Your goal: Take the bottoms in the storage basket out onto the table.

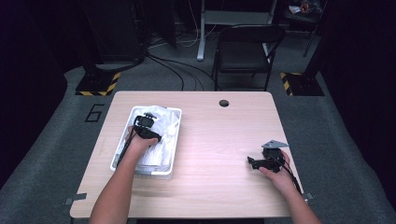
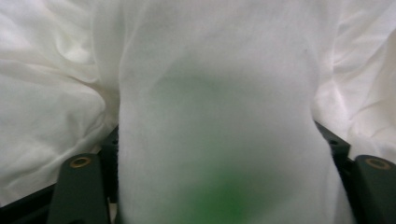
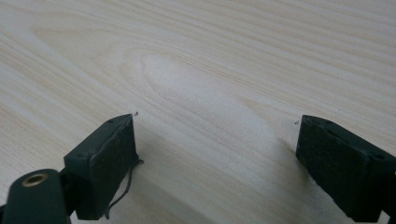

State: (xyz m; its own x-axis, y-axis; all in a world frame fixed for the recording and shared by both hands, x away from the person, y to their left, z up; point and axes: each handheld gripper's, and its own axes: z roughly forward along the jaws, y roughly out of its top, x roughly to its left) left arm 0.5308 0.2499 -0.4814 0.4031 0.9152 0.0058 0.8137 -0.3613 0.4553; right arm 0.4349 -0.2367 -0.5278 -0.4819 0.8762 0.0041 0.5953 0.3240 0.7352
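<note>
A person stands at a light wooden table [image 1: 219,140] with a black two-jaw gripper in each hand. On the left part of the table there is a white rectangular plastic basket [image 1: 122,148], and crumpled white cloth [image 1: 164,122] lies inside it. The left gripper [image 1: 148,116] is lowered into this basket, among the cloth. In the left gripper view, a thick fold of the white cloth [image 2: 215,140] stands between the two black jaws and covers the whole space from one jaw to the other. The jaws are about half closed and the fold is pressed from both sides, so this gripper has hold of the cloth. More of the same cloth lies in loose folds to both sides of the held part.

The right gripper [image 1: 252,162] rests low over the bare table at the right side, well apart from the basket. In the right gripper view its jaws stand wide apart, with nothing between them but the wood surface [image 3: 210,93].
</note>
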